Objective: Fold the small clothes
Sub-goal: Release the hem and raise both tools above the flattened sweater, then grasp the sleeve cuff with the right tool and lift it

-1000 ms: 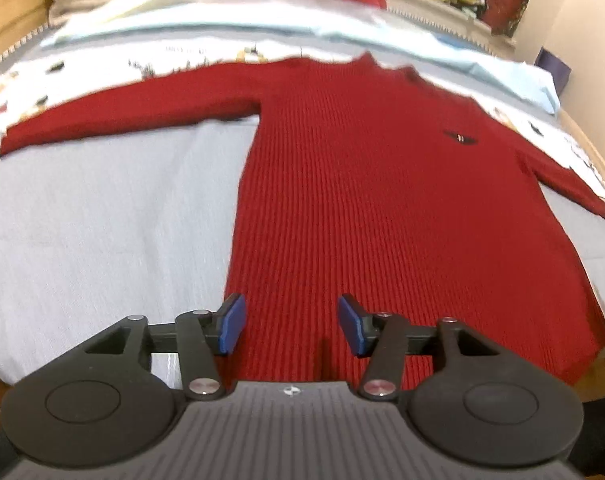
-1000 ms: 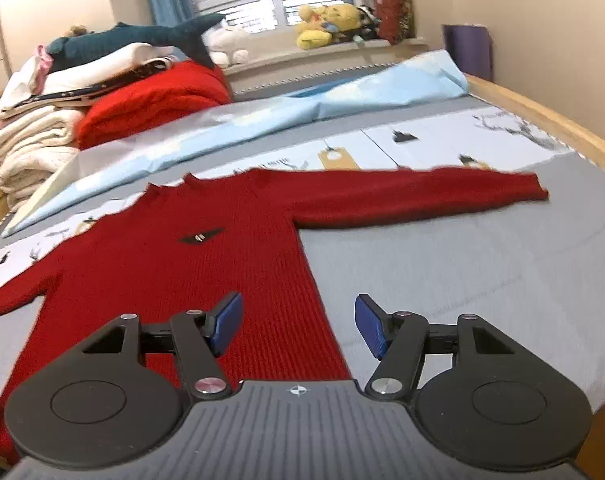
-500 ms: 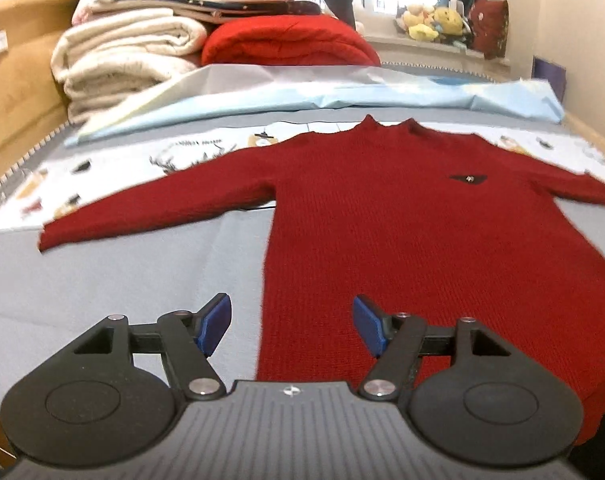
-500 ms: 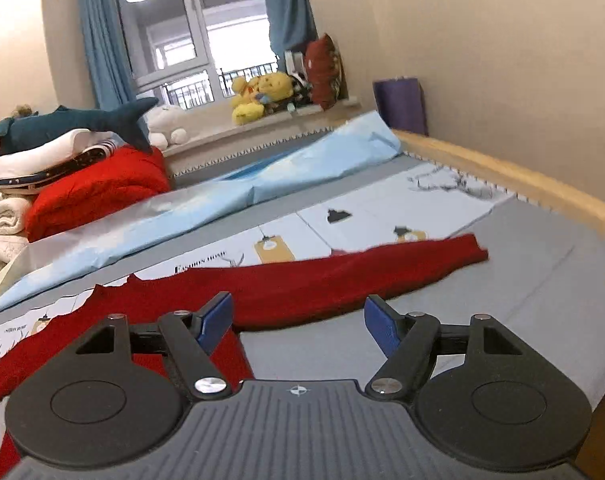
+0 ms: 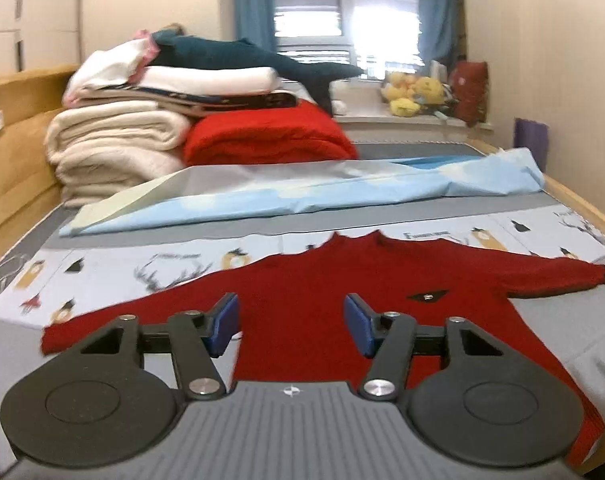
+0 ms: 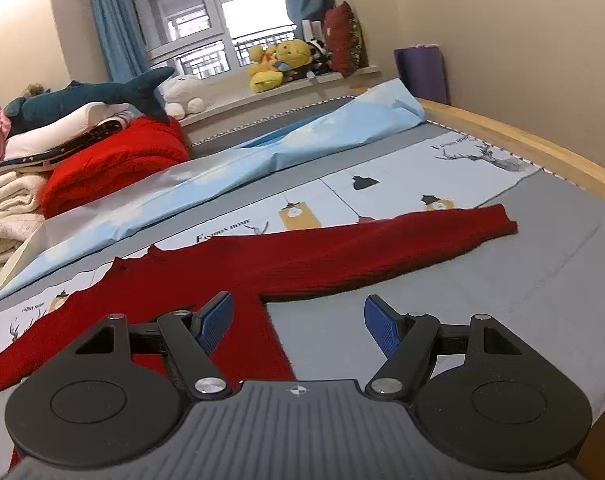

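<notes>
A dark red knit sweater [image 5: 342,292] lies flat on the bed, front up, with both sleeves spread out to the sides. My left gripper [image 5: 292,326] is open and empty, low over the sweater's lower left part. My right gripper [image 6: 298,324] is open and empty, low over the sweater's right side edge, below the armpit. The sweater also shows in the right wrist view [image 6: 262,272], where its right sleeve [image 6: 402,248] stretches away to the right across the grey bedsheet.
A folded light blue sheet [image 5: 302,196] lies across the bed behind the sweater. Stacked blankets [image 5: 114,148] and a red quilt [image 5: 266,136] sit at the back left. The wooden bed rail [image 6: 522,148] runs along the right side. Plush toys [image 6: 278,64] sit on the windowsill.
Both grippers have dropped lower toward the bed and tilted up, so the views now look along the sweater to the window. The sweater has not moved. Both grippers stay open.
</notes>
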